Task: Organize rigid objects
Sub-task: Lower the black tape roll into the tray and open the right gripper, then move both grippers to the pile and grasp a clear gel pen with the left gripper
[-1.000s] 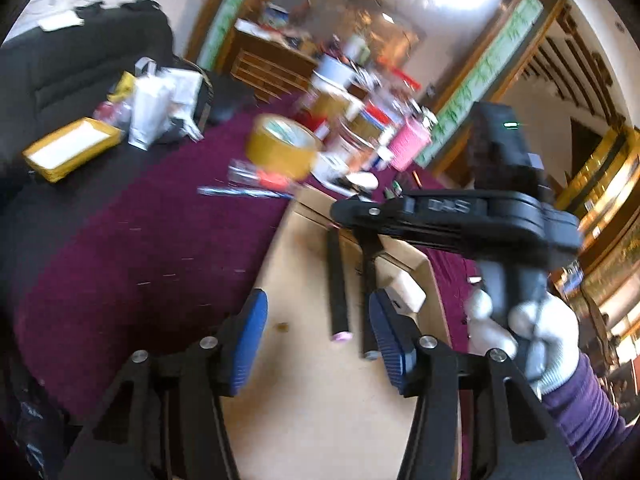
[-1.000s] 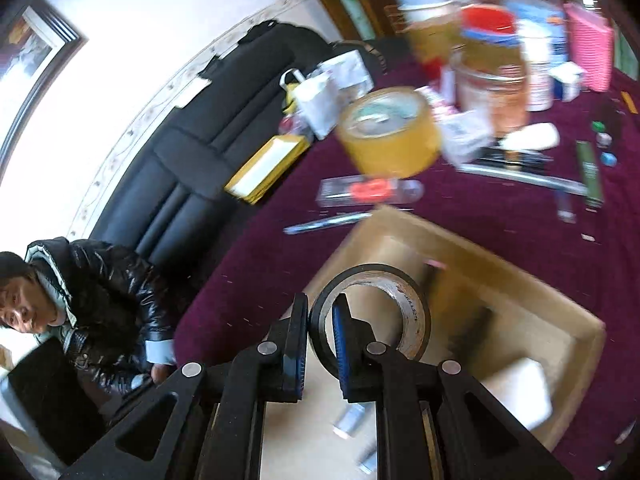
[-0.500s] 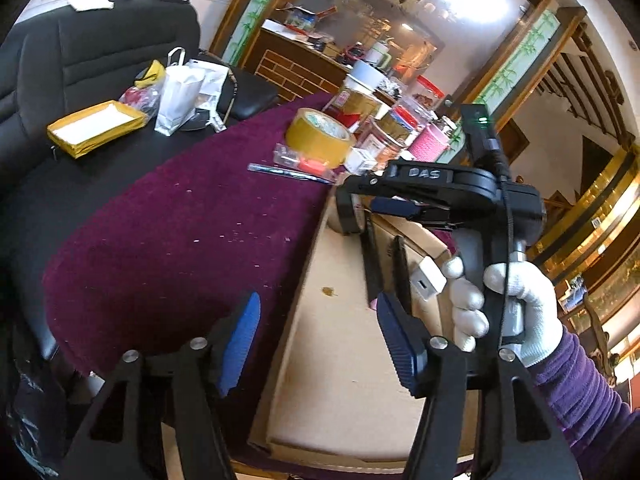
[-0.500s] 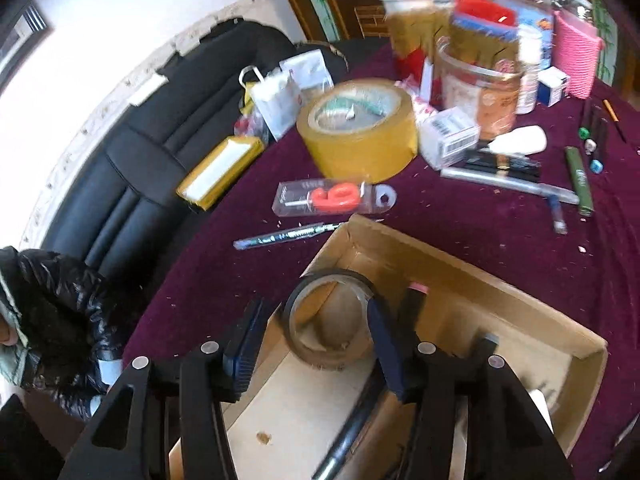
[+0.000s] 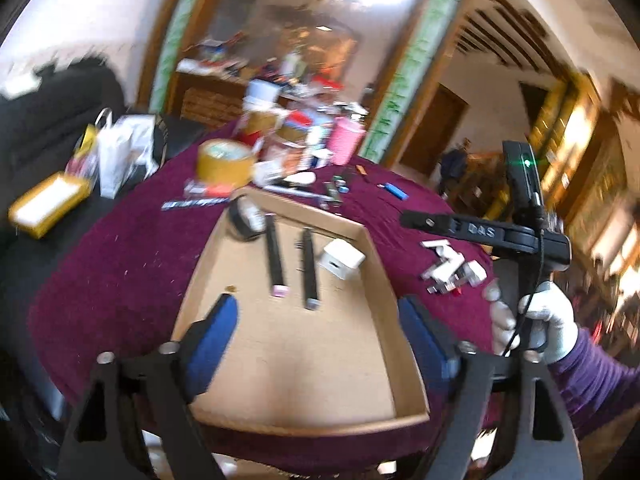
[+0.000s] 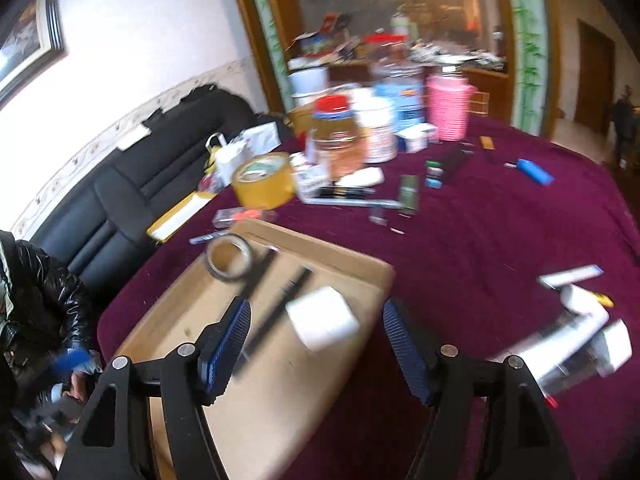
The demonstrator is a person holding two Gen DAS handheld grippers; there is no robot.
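Note:
A shallow cardboard box lies on the maroon table. In it are a dark tape roll at the far left corner, two black pens and a white cube. My left gripper hangs over the box's near half, jaws opening, nothing between them. My right gripper is above the white cube and the box's right wall, jaws opening and empty. The right gripper's body and a white-gloved hand show at the right in the left wrist view.
A pile of small white parts lies right of the box. Beyond the box are a yellow tape roll, jars, a pink cup, pens and a blue lighter. A black sofa stands left, a seated person lower left.
My right gripper let go of the dark tape roll in the box's far corner, opened wide and drew back to the right. My left gripper widened and pulled back from the pens.

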